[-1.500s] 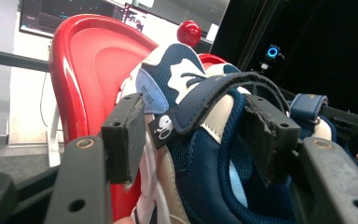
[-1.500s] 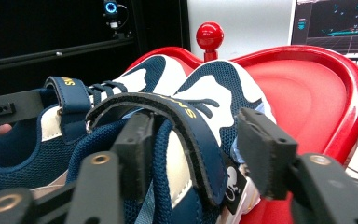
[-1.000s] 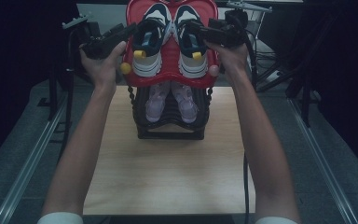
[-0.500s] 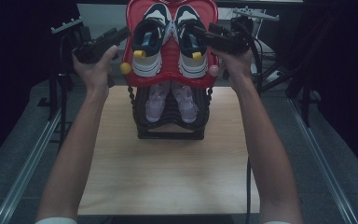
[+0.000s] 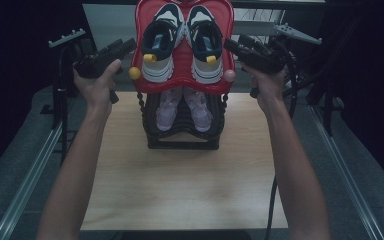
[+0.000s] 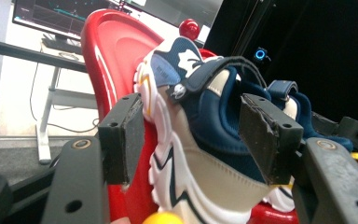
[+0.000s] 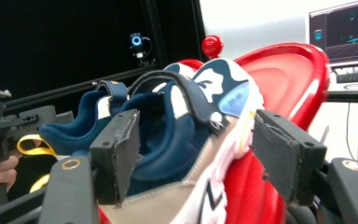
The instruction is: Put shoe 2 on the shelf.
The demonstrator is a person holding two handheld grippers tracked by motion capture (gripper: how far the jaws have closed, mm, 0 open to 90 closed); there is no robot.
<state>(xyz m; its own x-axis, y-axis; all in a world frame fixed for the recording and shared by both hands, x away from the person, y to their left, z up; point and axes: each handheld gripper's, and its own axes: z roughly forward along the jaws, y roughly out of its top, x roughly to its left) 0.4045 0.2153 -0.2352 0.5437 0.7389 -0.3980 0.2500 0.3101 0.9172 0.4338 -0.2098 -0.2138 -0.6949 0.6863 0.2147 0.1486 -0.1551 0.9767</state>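
A: Both claws gape: left claw (image 5: 128, 46) straddles the left sneaker (image 5: 159, 49), right claw (image 5: 228, 46), just closing slightly, straddles the right sneaker (image 5: 206, 50).

B: They're on the red rack (image 5: 182, 67). I'd centre each heel, then squeeze evenly.

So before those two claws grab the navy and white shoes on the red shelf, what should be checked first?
1. Left gripper open: ok, its fingers stand apart either side of the left shoe.
2. Right gripper open: ok, the right shoe sits between its fingers, and the jaws have just been closing a little.
3. Fingers pressing on a shoe: not ok, gaps show on both sides.
4. Both shoes seated on the red tray: ok, side by side, toes pointing away.
5. Rack steady on the table: cannot tell.
6. Lilac shoes on the lower shelf out of the way: ok.
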